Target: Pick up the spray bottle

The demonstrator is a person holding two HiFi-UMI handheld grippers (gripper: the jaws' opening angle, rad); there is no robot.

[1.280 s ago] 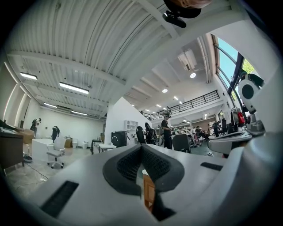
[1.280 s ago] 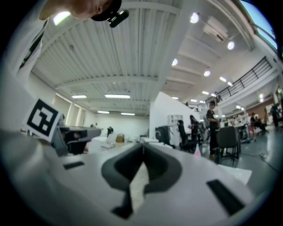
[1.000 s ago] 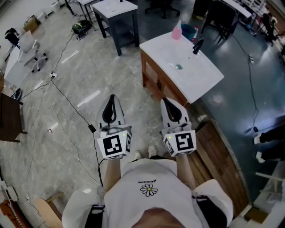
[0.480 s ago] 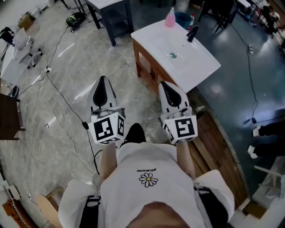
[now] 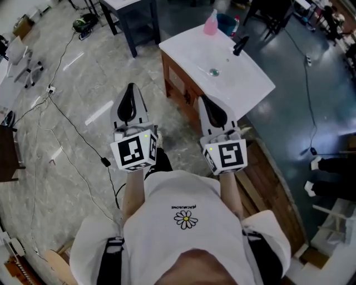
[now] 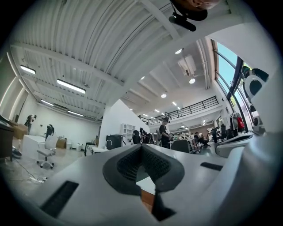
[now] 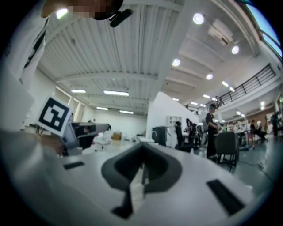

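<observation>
The pink spray bottle (image 5: 211,23) stands upright at the far corner of a white sink counter (image 5: 250,86) in the head view, well beyond both grippers. My left gripper (image 5: 131,87) is held over the floor, left of the counter, jaws together and empty. My right gripper (image 5: 204,99) points at the counter's near edge, also shut with nothing in it. In the left gripper view the left gripper (image 6: 142,148) shows closed jaws against the room. The right gripper (image 7: 142,152) looks the same in its own view. Neither gripper view shows the bottle.
A black faucet (image 5: 240,45) and a drain (image 5: 213,72) sit on the counter, which rests on a wooden cabinet (image 5: 177,83). A blue bucket (image 5: 227,22) stands behind the bottle. A dark table (image 5: 130,16) is at the far left, cables (image 5: 72,119) cross the floor, and a wooden platform (image 5: 267,183) lies to the right.
The person has stepped toward the counter, which now lies nearer in the head view. Both grippers moved forward with the body, jaws staying shut.
</observation>
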